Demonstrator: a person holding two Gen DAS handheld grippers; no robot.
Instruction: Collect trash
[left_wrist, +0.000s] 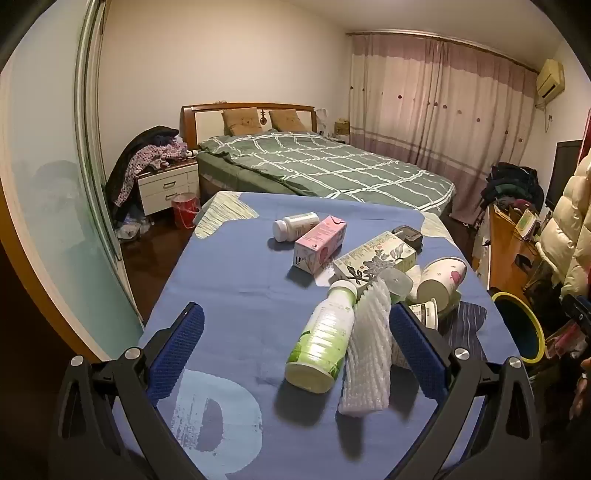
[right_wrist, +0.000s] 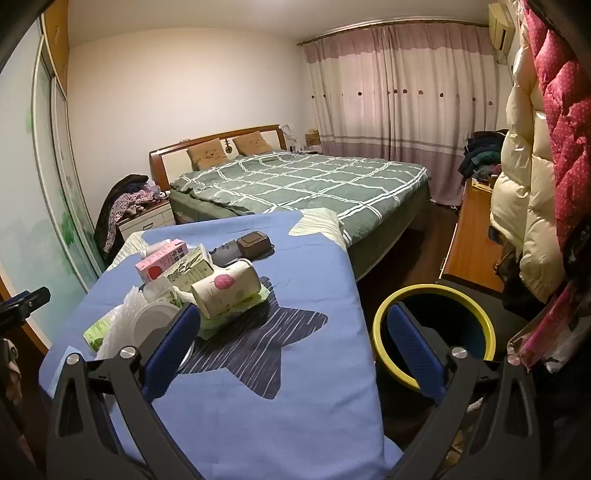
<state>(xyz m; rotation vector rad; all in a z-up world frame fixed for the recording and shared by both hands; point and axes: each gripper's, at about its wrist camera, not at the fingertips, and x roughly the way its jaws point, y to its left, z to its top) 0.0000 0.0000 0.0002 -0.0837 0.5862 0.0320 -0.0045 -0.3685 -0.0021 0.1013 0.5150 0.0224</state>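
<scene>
Both grippers, left (left_wrist: 295, 343) and right (right_wrist: 291, 339), wide open, empty. Left: settle over green bottle (left_wrist: 323, 334), squeeze mid-body, avoid foam net (left_wrist: 367, 345). Bin (right_wrist: 432, 332) beside table, right.

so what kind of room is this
A bedroom in a home: a made bed with pillows, a nightstand beside it, and long curtains over the window.

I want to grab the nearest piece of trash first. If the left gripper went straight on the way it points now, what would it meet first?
Probably the green-and-white bottle, lying on the blue cloth ahead of the open left gripper, with the white foam net touching it; depth is uncertain.
</scene>
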